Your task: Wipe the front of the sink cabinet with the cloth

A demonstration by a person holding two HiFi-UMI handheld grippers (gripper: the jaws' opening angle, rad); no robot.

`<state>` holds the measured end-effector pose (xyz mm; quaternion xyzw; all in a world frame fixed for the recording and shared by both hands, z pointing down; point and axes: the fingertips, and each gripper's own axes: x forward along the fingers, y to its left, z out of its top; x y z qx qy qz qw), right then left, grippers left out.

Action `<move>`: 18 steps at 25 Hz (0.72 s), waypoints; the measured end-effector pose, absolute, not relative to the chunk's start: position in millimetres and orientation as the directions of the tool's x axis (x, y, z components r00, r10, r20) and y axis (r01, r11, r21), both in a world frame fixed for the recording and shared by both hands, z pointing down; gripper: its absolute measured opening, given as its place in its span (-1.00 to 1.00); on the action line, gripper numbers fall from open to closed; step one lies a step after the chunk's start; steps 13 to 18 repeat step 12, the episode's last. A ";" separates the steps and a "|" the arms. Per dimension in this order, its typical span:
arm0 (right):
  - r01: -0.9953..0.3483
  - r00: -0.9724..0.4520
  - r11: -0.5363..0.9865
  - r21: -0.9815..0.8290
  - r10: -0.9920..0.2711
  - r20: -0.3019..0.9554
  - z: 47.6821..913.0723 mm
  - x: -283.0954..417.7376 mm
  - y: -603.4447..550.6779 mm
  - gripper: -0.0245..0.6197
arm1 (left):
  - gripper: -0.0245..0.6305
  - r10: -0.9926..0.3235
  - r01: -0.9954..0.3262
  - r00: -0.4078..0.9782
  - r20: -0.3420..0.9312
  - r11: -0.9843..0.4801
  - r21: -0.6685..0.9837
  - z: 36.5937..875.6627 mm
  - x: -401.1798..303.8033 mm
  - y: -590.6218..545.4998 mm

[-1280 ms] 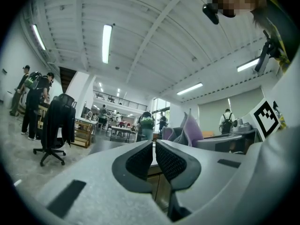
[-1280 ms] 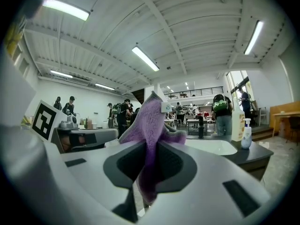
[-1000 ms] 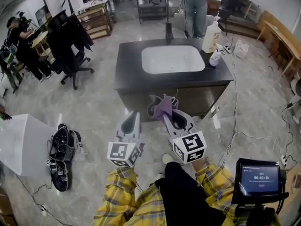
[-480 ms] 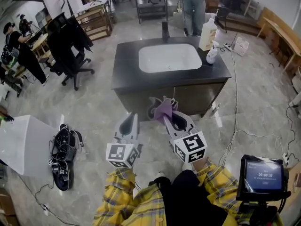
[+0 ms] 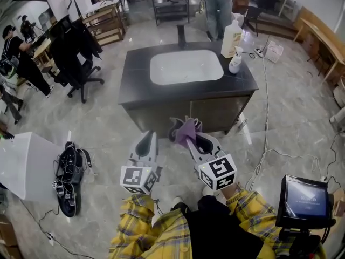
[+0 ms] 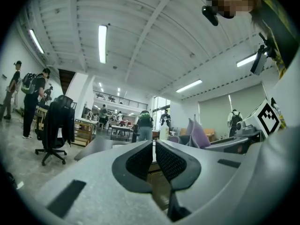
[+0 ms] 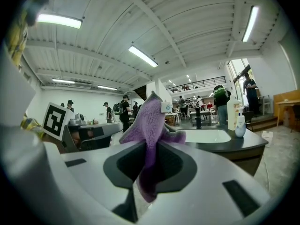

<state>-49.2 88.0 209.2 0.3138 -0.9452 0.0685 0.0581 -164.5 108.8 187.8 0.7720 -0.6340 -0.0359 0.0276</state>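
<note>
A dark sink cabinet (image 5: 183, 115) with a black top and a white basin (image 5: 186, 67) stands ahead of me. My right gripper (image 5: 183, 135) is shut on a purple cloth (image 5: 186, 129), held just short of the cabinet's front. The cloth (image 7: 150, 125) sticks up from between the right jaws, with the basin (image 7: 206, 136) beyond it. To its left, my left gripper (image 5: 145, 144) is shut with nothing in it, its pads (image 6: 140, 161) pressed together. The cloth (image 6: 197, 134) also shows at the right of the left gripper view.
A soap bottle (image 5: 231, 38) and a small spray bottle (image 5: 235, 61) stand on the cabinet's right end, a black tap (image 5: 181, 36) at the back. Cables (image 5: 267, 117) trail on the floor at right, an office chair (image 5: 75, 53) and a bag (image 5: 67, 177) at left. People stand behind.
The view has drawn a little closer to the cabinet, which sits slightly further left and up in the head view. Both grippers keep their hold and spacing.
</note>
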 end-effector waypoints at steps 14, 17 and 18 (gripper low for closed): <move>-0.590 -0.804 0.802 -0.091 -0.573 0.158 215.3 -36.9 82.0 -0.77 | -0.90 -0.982 -0.977 0.188 -0.026 -0.189 0.093 189.7 -150.0 103.4; -0.590 -0.804 0.802 -0.091 -0.573 0.158 215.3 -36.9 82.0 -0.77 | -0.90 -0.982 -0.977 0.188 -0.026 -0.189 0.093 189.7 -150.0 103.4; -0.590 -0.804 0.802 -0.091 -0.573 0.158 215.3 -36.9 82.0 -0.77 | -0.90 -0.982 -0.977 0.188 -0.026 -0.189 0.093 189.7 -150.0 103.4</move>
